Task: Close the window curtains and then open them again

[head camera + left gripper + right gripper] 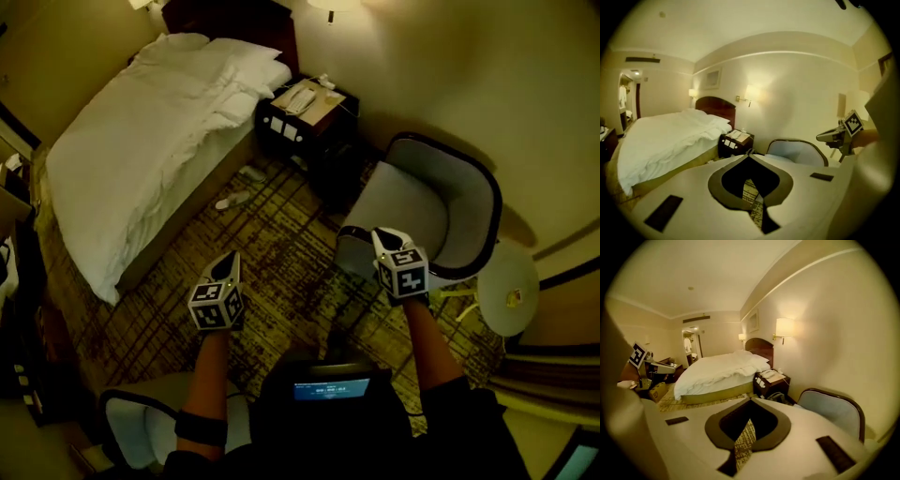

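Pale folds of a window curtain (542, 398) hang at the lower right of the head view, behind and to the right of my right arm. Both grippers point away from it, into the room. My left gripper (229, 256) is held over the patterned carpet, its jaws shut with nothing between them (749, 153). My right gripper (382, 234) hovers in front of the grey armchair (441, 211), jaws likewise shut and holding nothing (751, 400). Each gripper shows in the other's view: the right gripper (836, 136) and the left gripper (650, 364).
A white bed (150, 141) fills the upper left. A dark nightstand (305, 117) with a telephone stands beside it. A small round table (506, 286) is right of the armchair. A second chair (141, 427) sits at the lower left. Slippers (232, 200) lie on the carpet.
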A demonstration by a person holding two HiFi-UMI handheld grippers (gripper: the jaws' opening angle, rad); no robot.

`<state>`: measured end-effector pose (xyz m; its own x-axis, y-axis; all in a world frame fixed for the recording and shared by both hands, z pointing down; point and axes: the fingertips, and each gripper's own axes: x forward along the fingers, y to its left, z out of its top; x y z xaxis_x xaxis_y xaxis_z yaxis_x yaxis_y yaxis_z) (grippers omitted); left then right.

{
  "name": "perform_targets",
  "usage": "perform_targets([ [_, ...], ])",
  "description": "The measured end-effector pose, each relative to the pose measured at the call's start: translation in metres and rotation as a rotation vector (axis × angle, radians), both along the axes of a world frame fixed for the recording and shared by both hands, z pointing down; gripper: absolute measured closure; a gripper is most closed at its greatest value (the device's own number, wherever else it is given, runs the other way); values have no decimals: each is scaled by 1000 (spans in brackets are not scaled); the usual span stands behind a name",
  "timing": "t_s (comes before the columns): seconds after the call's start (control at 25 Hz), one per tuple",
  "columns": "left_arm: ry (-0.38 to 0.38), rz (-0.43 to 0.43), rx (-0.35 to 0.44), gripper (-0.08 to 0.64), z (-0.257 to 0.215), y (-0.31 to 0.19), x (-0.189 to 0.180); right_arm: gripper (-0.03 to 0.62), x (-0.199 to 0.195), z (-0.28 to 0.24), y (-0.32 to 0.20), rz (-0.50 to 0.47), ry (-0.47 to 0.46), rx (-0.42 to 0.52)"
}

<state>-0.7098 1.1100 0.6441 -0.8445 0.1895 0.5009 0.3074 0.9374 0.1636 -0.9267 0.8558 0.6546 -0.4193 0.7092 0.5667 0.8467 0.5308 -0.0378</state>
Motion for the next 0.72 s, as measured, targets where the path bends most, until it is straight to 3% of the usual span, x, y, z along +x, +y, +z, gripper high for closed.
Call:
perform_targets([
  [0.28, -9, 293, 1, 574, -4, -61, -82, 586, -8, -8, -110, 302, 0, -8],
  [0.48, -15, 479, -3, 574, -3, -92, -113, 586, 21, -10, -166, 483, -20, 5],
  [0.72, -17, 720, 17, 574, 1, -170, -145, 586, 71, -11, -260, 737, -21, 24],
])
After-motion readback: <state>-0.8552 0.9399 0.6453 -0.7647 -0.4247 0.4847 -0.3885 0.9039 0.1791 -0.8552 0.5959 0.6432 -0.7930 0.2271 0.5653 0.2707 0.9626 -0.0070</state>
